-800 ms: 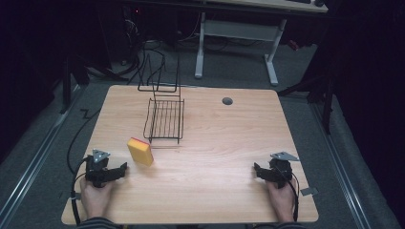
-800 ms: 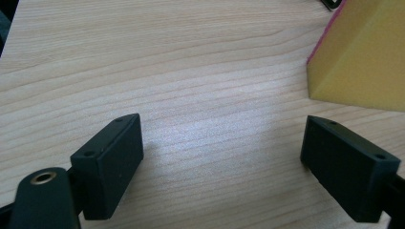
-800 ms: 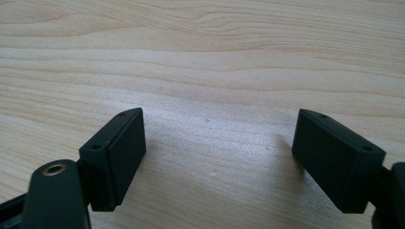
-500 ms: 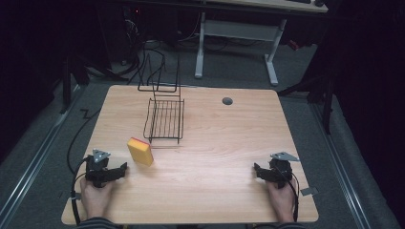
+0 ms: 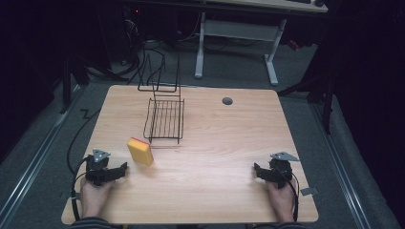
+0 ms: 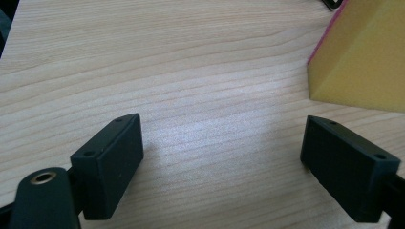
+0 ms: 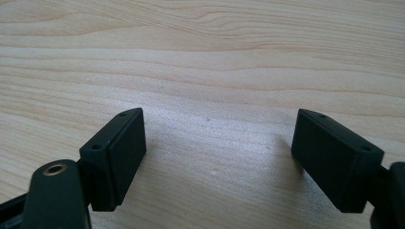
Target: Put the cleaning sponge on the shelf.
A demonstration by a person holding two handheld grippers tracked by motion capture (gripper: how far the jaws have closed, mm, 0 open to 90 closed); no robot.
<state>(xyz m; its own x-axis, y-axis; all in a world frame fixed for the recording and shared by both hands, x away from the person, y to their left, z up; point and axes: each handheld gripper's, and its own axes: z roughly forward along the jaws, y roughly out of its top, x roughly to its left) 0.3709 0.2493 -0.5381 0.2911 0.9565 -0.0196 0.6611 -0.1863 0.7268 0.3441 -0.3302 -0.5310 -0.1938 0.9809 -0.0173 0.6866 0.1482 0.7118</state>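
Note:
A yellow sponge with a pink top (image 5: 140,150) lies on the wooden table (image 5: 215,138), just in front of a black wire rack (image 5: 165,120). My left gripper (image 5: 122,170) rests low on the table at the front left, open, jaws pointing right toward the sponge, with nothing between them. In the left gripper view the sponge (image 6: 365,57) sits at the upper right, just beyond the right jaw, and the left gripper (image 6: 234,167) stands wide over bare wood. My right gripper (image 5: 258,171) rests at the front right, open; the right gripper (image 7: 231,157) holds nothing.
A round grommet hole (image 5: 227,101) sits near the table's far edge. Behind the table stand a white desk frame (image 5: 234,45) and loose cables (image 5: 153,52) on the dark floor. A cable (image 5: 76,143) trails off the table's left edge.

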